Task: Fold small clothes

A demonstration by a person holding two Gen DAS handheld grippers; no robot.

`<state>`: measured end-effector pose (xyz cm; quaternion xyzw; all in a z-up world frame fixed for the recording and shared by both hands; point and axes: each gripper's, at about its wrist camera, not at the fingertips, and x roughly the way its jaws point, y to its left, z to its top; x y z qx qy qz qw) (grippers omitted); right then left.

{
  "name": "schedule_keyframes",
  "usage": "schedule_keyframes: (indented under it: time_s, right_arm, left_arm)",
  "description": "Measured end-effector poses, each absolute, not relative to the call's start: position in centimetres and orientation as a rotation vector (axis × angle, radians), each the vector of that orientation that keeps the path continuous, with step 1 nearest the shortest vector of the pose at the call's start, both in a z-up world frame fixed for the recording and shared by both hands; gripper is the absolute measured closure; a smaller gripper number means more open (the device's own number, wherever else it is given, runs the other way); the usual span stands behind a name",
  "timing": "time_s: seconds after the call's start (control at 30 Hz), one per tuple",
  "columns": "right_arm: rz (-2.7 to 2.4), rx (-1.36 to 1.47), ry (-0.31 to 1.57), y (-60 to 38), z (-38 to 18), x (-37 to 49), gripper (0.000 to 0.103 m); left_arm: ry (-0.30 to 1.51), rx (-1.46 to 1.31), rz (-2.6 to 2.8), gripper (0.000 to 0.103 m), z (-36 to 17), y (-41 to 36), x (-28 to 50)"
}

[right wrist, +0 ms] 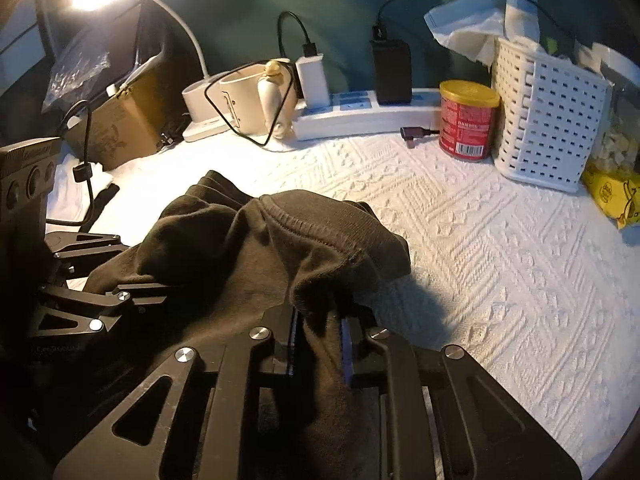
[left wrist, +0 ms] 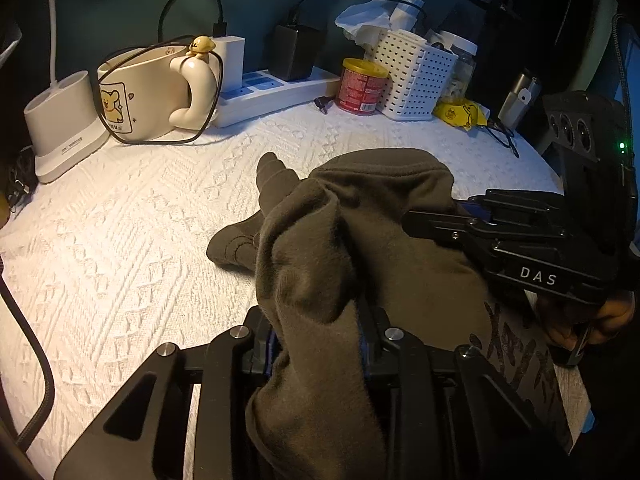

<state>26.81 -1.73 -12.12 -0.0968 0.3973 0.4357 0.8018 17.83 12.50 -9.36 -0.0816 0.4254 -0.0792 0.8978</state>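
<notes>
dark garment (left wrist: 360,240) apparently between both grippers' jaws

Black hand-held gripper (left wrist: 320,344), silver screws

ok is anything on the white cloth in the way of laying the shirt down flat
Nothing visible blocks it. Both the left gripper and right gripper are shut on the dark shirt, and the white cloth ahead of it is bare. The mug, red can and basket stand along the back edge.
</notes>
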Motion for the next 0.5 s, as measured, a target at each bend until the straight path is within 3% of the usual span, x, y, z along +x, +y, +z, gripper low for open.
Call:
schedule_keyframes:
  time_s: [0.5]
  right_arm:
    - [0.944,-0.187,0.734,-4.3,-7.8,23.2,0.088]
  left_arm:
    - [0.773,-0.163,-0.166,0.077,-5.7,10.9,14.7]
